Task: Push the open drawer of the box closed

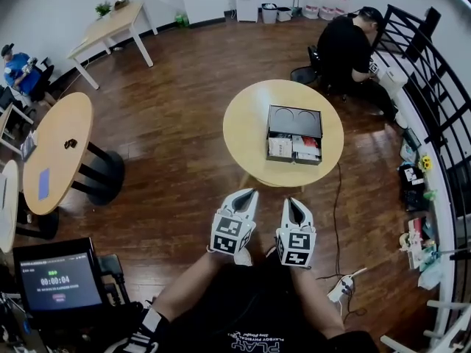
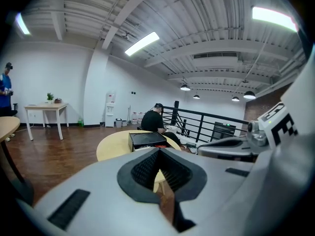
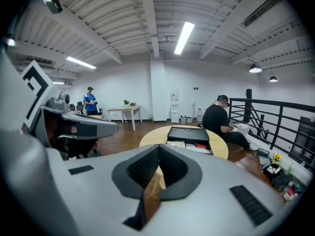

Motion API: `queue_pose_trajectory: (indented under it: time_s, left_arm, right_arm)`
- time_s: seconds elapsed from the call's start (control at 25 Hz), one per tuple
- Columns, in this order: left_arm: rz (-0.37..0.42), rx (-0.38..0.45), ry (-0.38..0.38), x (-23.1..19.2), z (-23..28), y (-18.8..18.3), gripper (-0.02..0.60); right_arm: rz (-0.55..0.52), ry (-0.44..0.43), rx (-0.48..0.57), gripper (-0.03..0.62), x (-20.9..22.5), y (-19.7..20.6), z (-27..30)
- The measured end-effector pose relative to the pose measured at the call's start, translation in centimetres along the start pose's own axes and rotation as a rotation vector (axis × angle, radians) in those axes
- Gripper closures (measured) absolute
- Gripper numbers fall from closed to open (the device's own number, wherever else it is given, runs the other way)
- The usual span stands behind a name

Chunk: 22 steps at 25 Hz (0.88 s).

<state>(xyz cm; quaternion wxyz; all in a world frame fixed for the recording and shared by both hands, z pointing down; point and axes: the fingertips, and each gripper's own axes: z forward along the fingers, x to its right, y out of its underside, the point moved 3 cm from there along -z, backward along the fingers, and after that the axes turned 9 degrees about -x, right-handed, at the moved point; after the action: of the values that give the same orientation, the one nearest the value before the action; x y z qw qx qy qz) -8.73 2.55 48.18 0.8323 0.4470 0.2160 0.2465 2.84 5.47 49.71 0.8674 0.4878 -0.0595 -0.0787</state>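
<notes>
A black box (image 1: 295, 120) sits on a round wooden table (image 1: 246, 127) ahead of me. Its drawer (image 1: 294, 149) stands pulled out toward me, with papers and small packets inside. Both grippers hang well short of the table, above my knees. The left gripper (image 1: 250, 193) and right gripper (image 1: 293, 201) are side by side, each shut with nothing held. The left gripper view looks past the left gripper (image 2: 158, 154) to the box (image 2: 146, 139) far ahead. In the right gripper view the box (image 3: 190, 133) and its drawer (image 3: 189, 145) lie beyond the right gripper (image 3: 158, 149).
A person in black (image 1: 348, 41) sits just beyond the table, by a black railing (image 1: 430, 94). Another round table (image 1: 56, 151) stands at the left, and a screen (image 1: 57, 279) at my lower left. A cable and power strip (image 1: 341, 288) lie on the wooden floor.
</notes>
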Motion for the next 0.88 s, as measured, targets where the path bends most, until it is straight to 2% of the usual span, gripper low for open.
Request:
queue_pose_trajectory:
  time_s: [0.2, 0.44, 0.6, 0.76, 0.88]
  left_arm:
    - [-0.013, -0.013, -0.025, -1.4, 3.3, -0.6, 0.584]
    - [-0.043, -0.016, -0.067, -2.3, 4.2, -2.2, 0.584]
    - [-0.094, -0.013, -0.095, -3.4, 5.9, -3.1, 0.584]
    - [-0.074, -0.028, -0.145, -4.6, 7.3, -4.1, 0.584]
    - [-0.120, -0.036, -0.155, -4.8, 7.4, -4.6, 0.584]
  right_arm:
    - [0.010, -0.016, -0.002, 0.589, 1.8, 0.2, 3.3]
    - [-0.012, -0.060, -0.009, 0.589, 2.7, -0.9, 4.4]
    - [0.003, -0.130, 0.016, 0.589, 3.6, -1.2, 6.5]
    - [-0.003, -0.142, -0.005, 0.589, 5.0, -1.2, 8.5]
    - [0.019, -0.150, -0.014, 0.589, 5.4, -2.1, 8.8]
